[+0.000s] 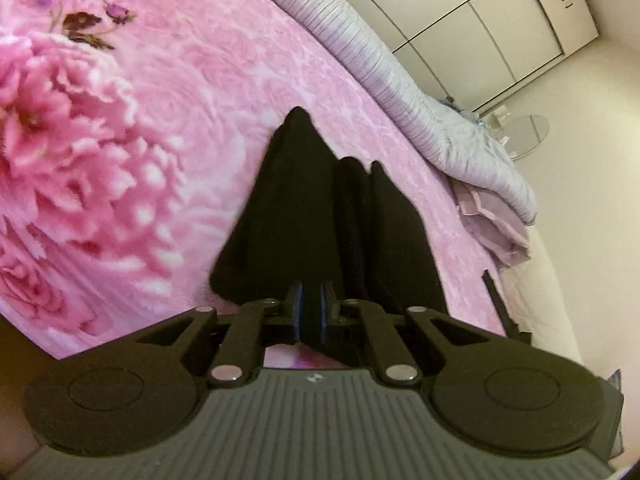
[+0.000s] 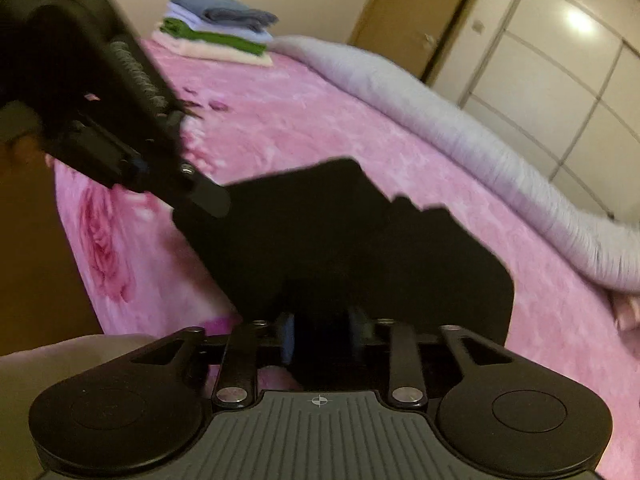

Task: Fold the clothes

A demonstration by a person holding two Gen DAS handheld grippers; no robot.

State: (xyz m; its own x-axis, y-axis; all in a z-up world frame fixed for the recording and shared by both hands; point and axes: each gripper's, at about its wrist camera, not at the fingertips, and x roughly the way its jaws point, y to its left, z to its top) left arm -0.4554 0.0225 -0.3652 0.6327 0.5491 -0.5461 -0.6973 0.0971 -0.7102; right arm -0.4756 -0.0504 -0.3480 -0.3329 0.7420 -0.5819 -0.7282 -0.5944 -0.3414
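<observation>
A black garment (image 1: 296,208) hangs in narrow folds from my left gripper (image 1: 310,312), which is shut on its edge above the pink floral blanket (image 1: 168,112). In the right wrist view the same black garment (image 2: 340,232) stretches as a flat sheet between the two grippers. My left gripper (image 2: 208,200) pinches its far left corner. My right gripper (image 2: 320,332) has its blue pads (image 2: 287,338) partly apart, and dark cloth fills the gap between them. The garment's right edge ends over the blanket (image 2: 280,120).
A stack of folded clothes (image 2: 216,28) in blue, white, green and cream sits at the far corner of the bed. A rolled grey quilt (image 2: 460,132) runs along the bed's far side, also visible as the quilt (image 1: 360,48). Pale wardrobe doors (image 2: 560,92) stand behind it.
</observation>
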